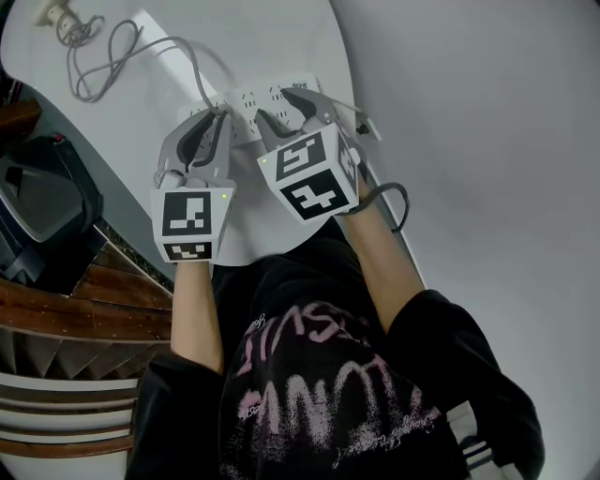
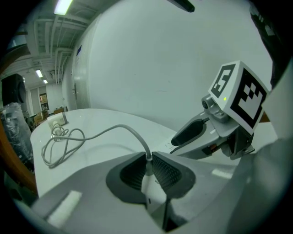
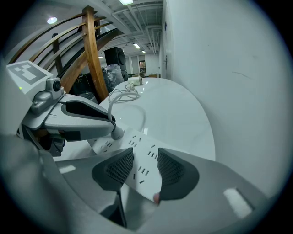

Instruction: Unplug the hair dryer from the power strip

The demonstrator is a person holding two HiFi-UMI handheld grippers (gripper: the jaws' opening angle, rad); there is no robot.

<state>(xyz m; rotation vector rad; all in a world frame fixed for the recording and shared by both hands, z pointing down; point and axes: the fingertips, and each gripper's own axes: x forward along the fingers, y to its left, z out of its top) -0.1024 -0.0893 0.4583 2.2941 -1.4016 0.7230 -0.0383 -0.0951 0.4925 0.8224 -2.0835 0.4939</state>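
A white power strip (image 1: 246, 101) lies on the white round table (image 1: 281, 37). My left gripper (image 2: 147, 171) is shut on the white plug (image 2: 153, 192), whose grey cord (image 2: 105, 132) loops away to the hair dryer (image 1: 52, 13) at the table's far left. In the right gripper view, the plug (image 3: 117, 132) stands at the strip's far part, with the left gripper (image 3: 110, 125) on it. My right gripper (image 3: 145, 167) is open, its jaws a little apart over the near end of the strip (image 3: 137, 155). I cannot tell if the pads touch it.
Wooden stair rails (image 3: 91, 50) and a black machine (image 1: 42, 197) stand left of the table. A white wall (image 1: 487, 112) curves round its right side. A grey cable (image 1: 394, 202) hangs off the table edge by my right wrist.
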